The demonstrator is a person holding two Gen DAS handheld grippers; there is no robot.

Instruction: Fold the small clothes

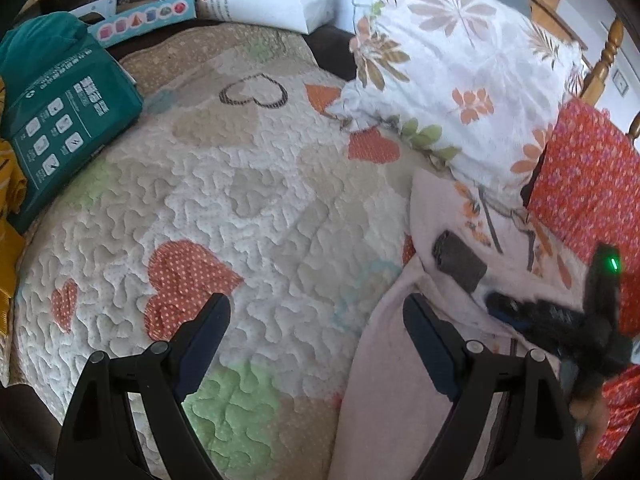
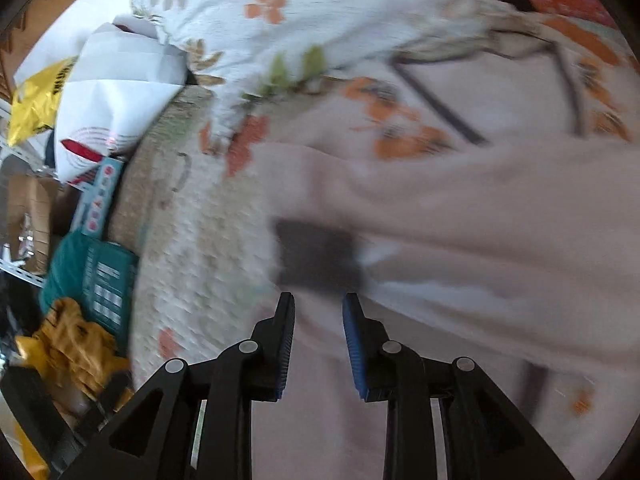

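Quilted hearts covered the bedspread (image 1: 256, 208), pillow (image 1: 452, 60) at the back. Your pale pink garment (image 1: 384, 392) lay on its right side, a dark patch (image 1: 460, 266) on top. Your left gripper (image 1: 316, 320) hovered wide apart, empty. Your right gripper (image 2: 319, 308) stood slightly parted over the pink cloth, pinching nothing.

Soft even daylight, faint shadows; left view sharp, right view motion-blurred; fisheye edges bent, dark.
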